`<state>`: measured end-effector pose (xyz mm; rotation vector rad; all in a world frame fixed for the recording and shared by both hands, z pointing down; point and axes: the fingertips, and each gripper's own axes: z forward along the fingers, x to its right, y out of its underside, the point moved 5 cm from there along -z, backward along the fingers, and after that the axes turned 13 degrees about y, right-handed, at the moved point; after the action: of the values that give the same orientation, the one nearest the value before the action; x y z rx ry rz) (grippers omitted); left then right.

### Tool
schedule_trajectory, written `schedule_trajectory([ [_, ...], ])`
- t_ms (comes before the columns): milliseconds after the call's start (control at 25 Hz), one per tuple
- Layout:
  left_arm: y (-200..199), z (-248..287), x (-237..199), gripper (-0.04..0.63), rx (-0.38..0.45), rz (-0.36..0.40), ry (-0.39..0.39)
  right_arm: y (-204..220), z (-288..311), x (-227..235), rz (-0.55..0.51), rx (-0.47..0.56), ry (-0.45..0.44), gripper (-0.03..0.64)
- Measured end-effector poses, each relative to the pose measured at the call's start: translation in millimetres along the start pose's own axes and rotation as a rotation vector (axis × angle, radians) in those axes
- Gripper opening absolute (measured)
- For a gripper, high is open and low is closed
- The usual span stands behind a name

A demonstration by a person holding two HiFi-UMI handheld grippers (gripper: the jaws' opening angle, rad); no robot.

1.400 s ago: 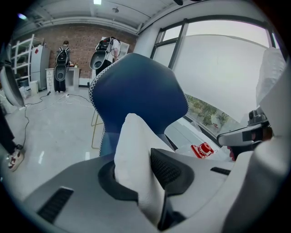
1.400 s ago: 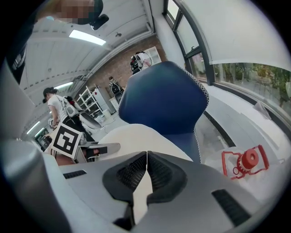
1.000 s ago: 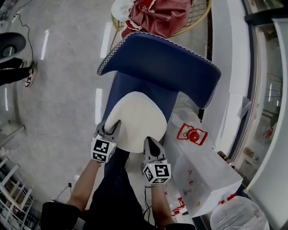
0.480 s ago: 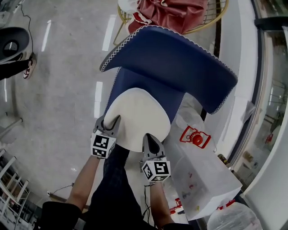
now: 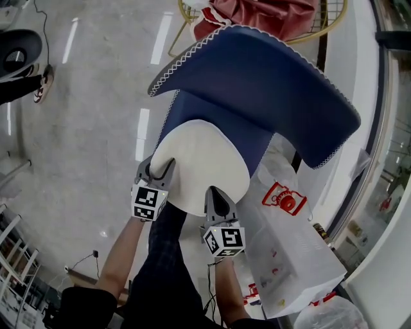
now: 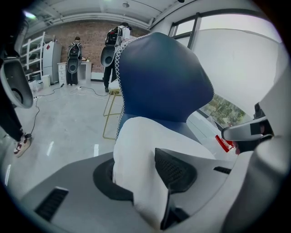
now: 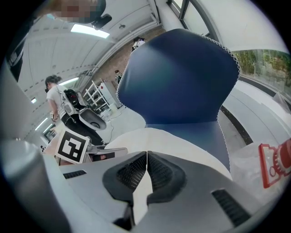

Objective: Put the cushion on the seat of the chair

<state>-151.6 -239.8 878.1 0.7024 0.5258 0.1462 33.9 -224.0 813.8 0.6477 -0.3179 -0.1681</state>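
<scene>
A round white cushion [image 5: 202, 164] lies over the front of the navy chair's seat [image 5: 186, 109], below the curved backrest [image 5: 270, 83]. My left gripper [image 5: 160, 168] is at the cushion's near left edge. Its jaws have just been opening, and in the left gripper view the thick edge of the cushion [image 6: 145, 150] still fills the gap in the left gripper [image 6: 136, 159] and touches both pads. My right gripper [image 5: 215, 193] pinches the near right edge. In the right gripper view, the right gripper [image 7: 146, 154] has its pads nearly together on a thin fold of the cushion [image 7: 173, 141].
A white plastic bag with red print [image 5: 282, 212] stands against the chair's right side. A red cushion on a gold wire chair [image 5: 270, 16] is behind the backrest. A dark chair [image 5: 16, 58] and someone's shoe [image 5: 42, 83] are at far left. Windows run along the right.
Both grippers have sunk with the cushion toward the seat, and the chair fills more of the head view. The left jaws stand wider apart than before.
</scene>
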Motion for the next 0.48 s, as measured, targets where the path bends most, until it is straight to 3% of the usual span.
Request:
schedule_trajectory([
  [240,12,12,-14,0.160,-0.002,-0.032,-0.018,10,14,3,0.006,-0.026,-0.008,0.029],
  [480,26,21,-35,0.222,0.002,-0.094,-0.059,14,25,1,0.004,-0.040,-0.019,0.031],
])
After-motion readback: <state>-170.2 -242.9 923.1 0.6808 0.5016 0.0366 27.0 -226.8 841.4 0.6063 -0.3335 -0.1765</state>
